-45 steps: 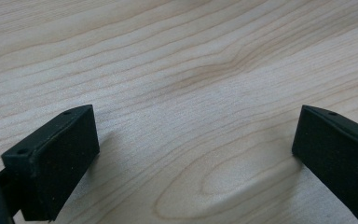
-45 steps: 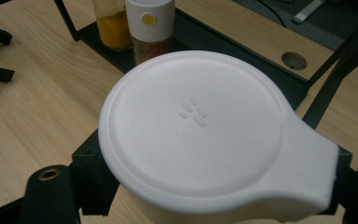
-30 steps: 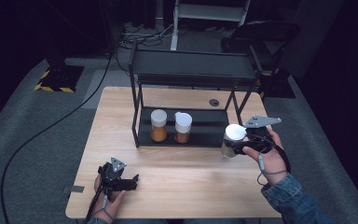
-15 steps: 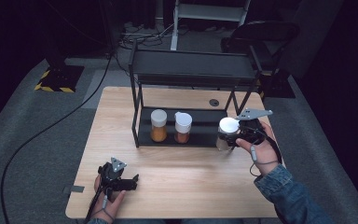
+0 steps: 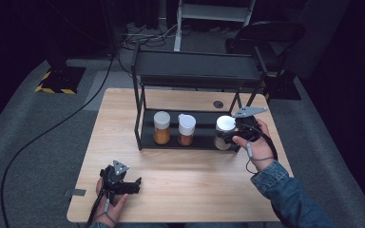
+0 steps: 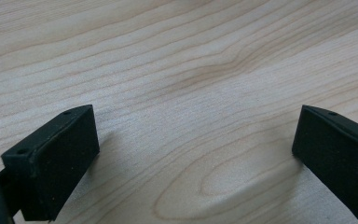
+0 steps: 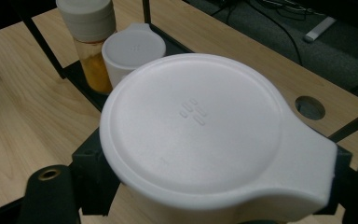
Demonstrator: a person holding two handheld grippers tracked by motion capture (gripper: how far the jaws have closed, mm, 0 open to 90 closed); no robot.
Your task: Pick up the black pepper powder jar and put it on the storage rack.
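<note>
The right gripper (image 5: 229,134) clamps a clear jar (image 5: 223,135) with a broad white flip lid (image 7: 205,126), its jaws hugging the sides just under that lid. The jar sits at the right end of the black rack's (image 5: 195,76) lower shelf, beside two more white-capped jars (image 5: 187,129) with orange contents. The left gripper (image 5: 132,186) rests on the wooden table (image 5: 195,185), jaws wide apart with nothing between them.

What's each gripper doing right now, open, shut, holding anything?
Left gripper: jaws open, nothing between them, low over the bare table.
Right gripper: jaws shut on the white-lidded jar, at the rack's lower shelf.
</note>
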